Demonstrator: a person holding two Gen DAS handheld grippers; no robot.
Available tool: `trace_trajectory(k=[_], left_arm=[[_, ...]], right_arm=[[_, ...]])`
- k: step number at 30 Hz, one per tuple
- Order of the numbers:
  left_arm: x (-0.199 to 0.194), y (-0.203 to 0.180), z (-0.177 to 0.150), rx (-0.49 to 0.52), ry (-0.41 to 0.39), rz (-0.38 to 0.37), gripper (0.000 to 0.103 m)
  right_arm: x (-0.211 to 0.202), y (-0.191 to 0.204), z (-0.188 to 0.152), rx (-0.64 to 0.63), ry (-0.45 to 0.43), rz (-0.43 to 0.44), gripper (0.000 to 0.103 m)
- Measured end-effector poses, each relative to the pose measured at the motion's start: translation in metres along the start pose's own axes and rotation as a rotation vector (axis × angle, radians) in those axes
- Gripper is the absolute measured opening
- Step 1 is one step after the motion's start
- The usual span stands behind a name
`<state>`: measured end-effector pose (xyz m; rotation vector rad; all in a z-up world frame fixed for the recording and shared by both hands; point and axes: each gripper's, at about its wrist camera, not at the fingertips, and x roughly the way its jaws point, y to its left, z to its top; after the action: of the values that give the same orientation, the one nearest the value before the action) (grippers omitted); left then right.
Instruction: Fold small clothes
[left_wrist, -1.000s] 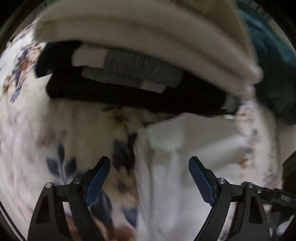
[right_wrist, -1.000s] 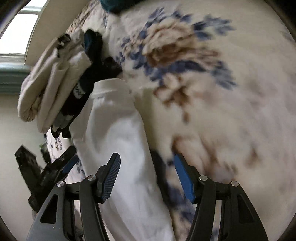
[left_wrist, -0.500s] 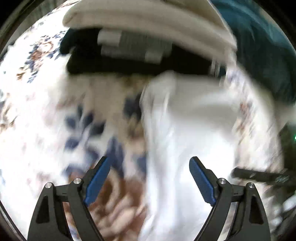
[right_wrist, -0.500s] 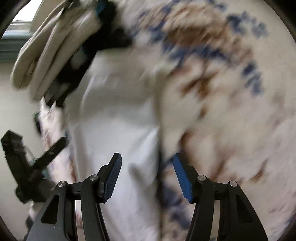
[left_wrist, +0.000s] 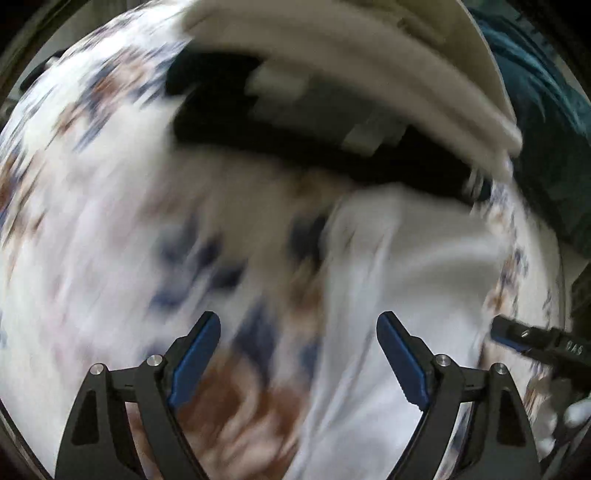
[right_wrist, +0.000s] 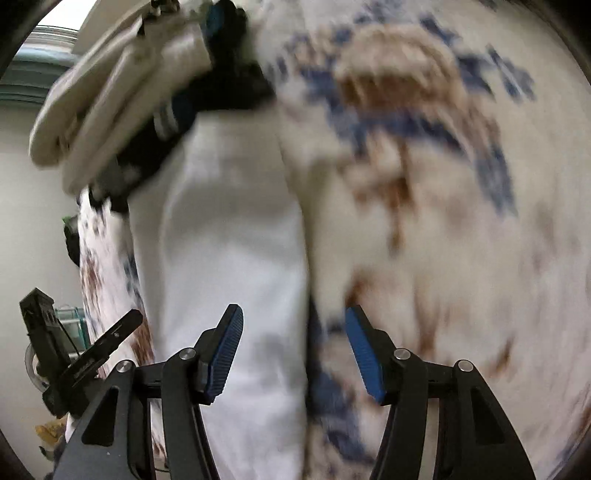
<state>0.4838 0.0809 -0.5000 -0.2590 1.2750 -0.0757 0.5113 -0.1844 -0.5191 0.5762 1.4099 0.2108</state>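
Both tools gape, empty: left tool (left_wrist: 298, 354), right tool (right_wrist: 293, 350). Soft white garment (right_wrist: 229, 258) lies long on floral fleece blanket (right_wrist: 461, 229); folded stack (right_wrist: 122, 107) at 11 o'clock.

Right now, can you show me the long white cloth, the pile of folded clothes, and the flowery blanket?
Long white cloth (right_wrist: 229, 258): right wrist view, its middle.
Pile of folded clothes (left_wrist: 369, 74): left wrist view, cream top layer.
Flowery blanket (right_wrist: 443, 184): right wrist view, bare patterned part.
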Motion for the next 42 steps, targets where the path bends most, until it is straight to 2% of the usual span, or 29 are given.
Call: trace_trajectory(k=[2,3,5,7,9,13,15,18,20,21,23,25,27,28,30,32,36,39,40,41,42], left_arm=[[0.017,-0.008,0.029,0.008,-0.007,0.012,0.086],[0.029,-0.009,0.044,0.019,0.004,0.027,0.086],[0.052,-0.001,0.059,0.023,0.038,0.096,0.087],[0.062,0.009,0.062,0.02,0.05,0.102,0.088],[0.059,0.01,0.061,0.041,0.042,0.117,0.088],[0.038,0.006,0.055,0.003,0.017,0.089,0.088],[0.009,0.006,0.037,-0.006,-0.022,0.051,0.088],[-0.017,0.01,0.006,0.028,-0.013,0.027,0.088],[-0.014,0.021,-0.015,0.077,0.031,0.082,0.088],[-0.007,0.03,-0.027,0.108,0.06,0.142,0.088],[0.004,0.063,-0.044,0.083,0.114,0.206,0.088],[-0.002,0.093,-0.05,0.02,0.118,0.165,0.088],[-0.022,0.11,-0.056,-0.02,0.1,0.143,0.087],[-0.033,0.121,-0.063,-0.034,0.1,0.108,0.087],[-0.058,0.135,-0.08,-0.055,0.1,0.042,0.087],[-0.08,0.138,-0.115,-0.05,0.118,-0.015,0.087],[-0.121,0.153,-0.176,-0.029,0.164,-0.07,0.086],[-0.137,0.164,-0.198,-0.026,0.198,-0.114,0.086],[-0.138,0.164,-0.203,-0.028,0.208,-0.125,0.086],[-0.138,0.169,-0.215,-0.033,0.222,-0.15,0.082],[-0.133,0.168,-0.222,-0.038,0.236,-0.164,0.072]], right_arm=[[0.009,0.005,0.025,-0.002,-0.003,0.042,0.06],[0.013,0.006,0.042,-0.009,-0.005,0.032,0.06],[0.02,0.005,0.058,-0.016,-0.031,-0.058,0.06],[0.027,-0.003,0.073,-0.002,-0.032,-0.116,0.06],[0.031,-0.007,0.079,-0.009,-0.021,-0.136,0.059],[0.03,0.014,0.078,-0.05,-0.024,-0.166,0.059],[0.018,0.019,0.063,-0.05,-0.024,-0.126,0.06],[0.014,0.029,0.033,-0.067,0.018,-0.058,0.06],[0.025,0.031,0.011,-0.093,0.07,-0.06,0.06],[0.031,0.031,0.003,-0.106,0.091,-0.075,0.06],[0.042,0.023,-0.021,-0.124,0.103,-0.148,0.06],[0.041,0.018,-0.031,-0.107,0.087,-0.172,0.06],[0.034,0.017,-0.035,-0.072,0.069,-0.184,0.06],[0.028,0.016,-0.038,-0.049,0.062,-0.177,0.06],[0.01,0.013,-0.046,-0.019,0.053,-0.142,0.06],[-0.005,0.013,-0.064,0.004,0.053,-0.123,0.06],[-0.029,0.013,-0.125,0.06,0.07,-0.092,0.06],[-0.028,0.025,-0.182,0.098,0.101,-0.094,0.06],[-0.029,0.026,-0.199,0.107,0.102,-0.099,0.057],[-0.029,0.028,-0.223,0.119,0.115,-0.113,0.045],[-0.025,0.033,-0.239,0.129,0.133,-0.116,0.04]])
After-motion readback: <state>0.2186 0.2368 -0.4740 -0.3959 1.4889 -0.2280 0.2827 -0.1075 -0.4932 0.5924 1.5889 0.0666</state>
